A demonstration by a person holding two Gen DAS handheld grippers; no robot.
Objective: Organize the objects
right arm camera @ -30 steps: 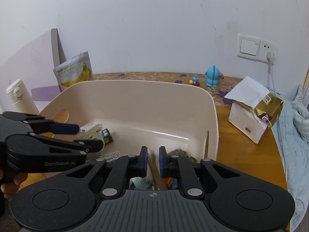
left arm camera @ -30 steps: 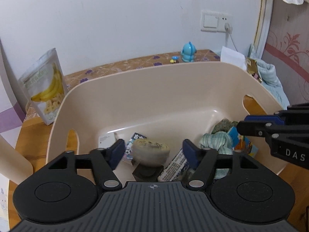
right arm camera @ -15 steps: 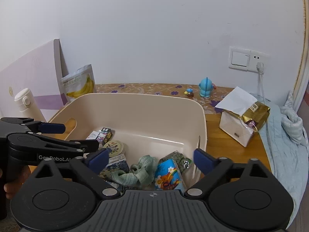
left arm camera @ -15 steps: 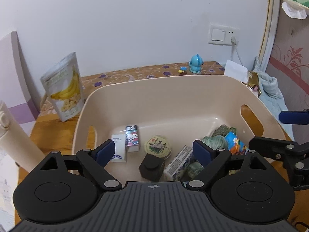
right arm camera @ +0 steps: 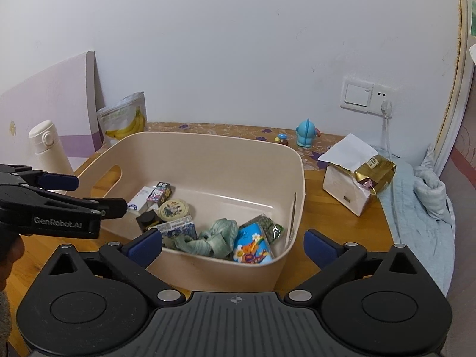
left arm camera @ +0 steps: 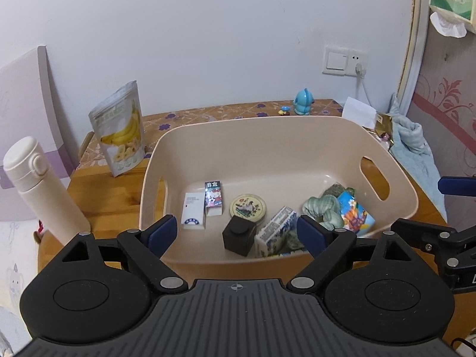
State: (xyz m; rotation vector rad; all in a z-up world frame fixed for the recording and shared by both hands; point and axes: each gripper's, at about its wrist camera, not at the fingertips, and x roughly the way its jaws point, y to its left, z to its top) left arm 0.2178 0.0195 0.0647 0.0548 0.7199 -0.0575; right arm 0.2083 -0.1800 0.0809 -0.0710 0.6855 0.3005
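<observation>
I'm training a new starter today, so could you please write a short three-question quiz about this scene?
1. True or false: the round tin lies inside the beige bin.
2. Which stands outside the bin: A) green cloth, B) banana bag, C) black box?
3. Fill in: neither the left gripper nor the right gripper holds ____.

Key: 1 true; 2 B; 3 anything, as both are open.
</observation>
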